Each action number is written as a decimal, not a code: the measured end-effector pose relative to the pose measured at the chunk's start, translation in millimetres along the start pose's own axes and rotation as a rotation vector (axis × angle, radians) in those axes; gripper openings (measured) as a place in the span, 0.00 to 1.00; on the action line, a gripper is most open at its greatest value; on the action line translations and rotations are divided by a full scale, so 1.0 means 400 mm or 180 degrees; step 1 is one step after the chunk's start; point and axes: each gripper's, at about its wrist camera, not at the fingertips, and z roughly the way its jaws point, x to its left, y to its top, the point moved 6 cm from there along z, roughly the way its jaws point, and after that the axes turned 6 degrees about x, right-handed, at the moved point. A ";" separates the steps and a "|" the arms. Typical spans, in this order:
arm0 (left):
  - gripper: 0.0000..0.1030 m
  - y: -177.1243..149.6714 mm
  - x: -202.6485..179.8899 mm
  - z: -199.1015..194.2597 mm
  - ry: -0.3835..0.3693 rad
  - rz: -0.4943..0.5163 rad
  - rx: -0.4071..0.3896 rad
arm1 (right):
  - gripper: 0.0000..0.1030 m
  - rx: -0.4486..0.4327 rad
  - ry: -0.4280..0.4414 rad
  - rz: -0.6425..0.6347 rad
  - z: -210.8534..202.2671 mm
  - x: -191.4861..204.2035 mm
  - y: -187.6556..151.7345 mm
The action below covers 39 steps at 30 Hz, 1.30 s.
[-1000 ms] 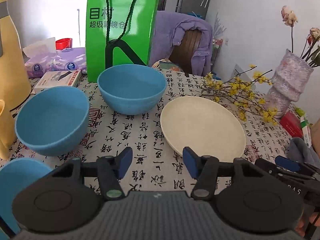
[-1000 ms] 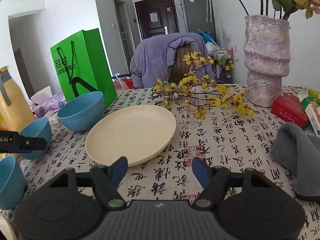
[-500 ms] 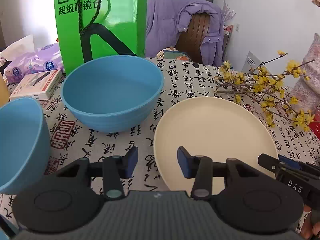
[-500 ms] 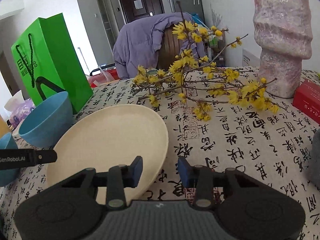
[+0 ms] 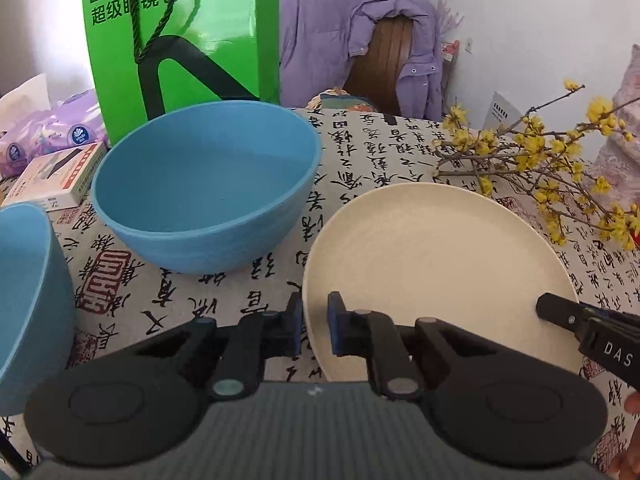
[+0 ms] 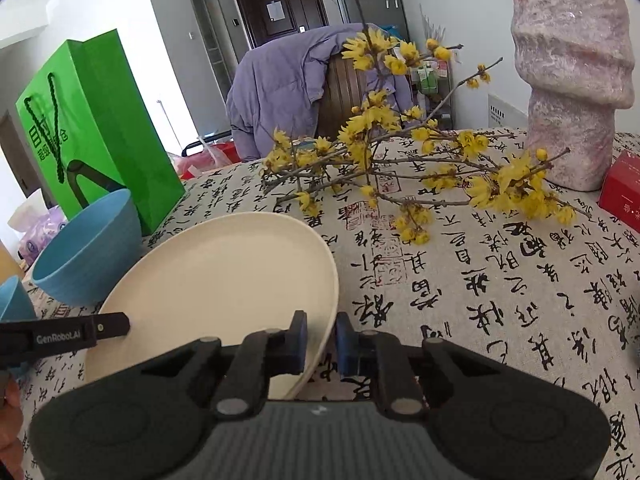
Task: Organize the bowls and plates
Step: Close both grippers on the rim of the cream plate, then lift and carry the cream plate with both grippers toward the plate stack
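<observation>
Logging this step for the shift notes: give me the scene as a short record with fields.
plate: cream plate flat on the patterned tablecloth
left hand-held gripper: jaws have just been closing; now astride the plate's left rim
right hand-held gripper: jaws have just been closing; now astride the plate's right rim
bowls: large blue bowl upright, left of the plate; second blue bowl at the left frame edge
behind the bowl: green paper bag
beside the plate: yellow flower branches, pink vase
</observation>
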 end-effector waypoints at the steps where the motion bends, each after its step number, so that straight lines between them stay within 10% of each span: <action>1: 0.12 0.001 -0.001 0.000 -0.0001 0.0003 0.0008 | 0.12 0.0004 -0.0009 -0.0009 0.000 0.001 0.001; 19: 0.09 -0.117 -0.010 -0.207 -0.0093 -0.0228 0.0014 | 0.11 -0.0126 -0.0063 -0.0103 -0.176 0.017 -0.076; 39: 0.06 -0.528 -0.058 -0.609 -0.0388 -0.0393 -0.0304 | 0.10 -0.0355 0.0028 -0.0040 -0.632 -0.014 -0.402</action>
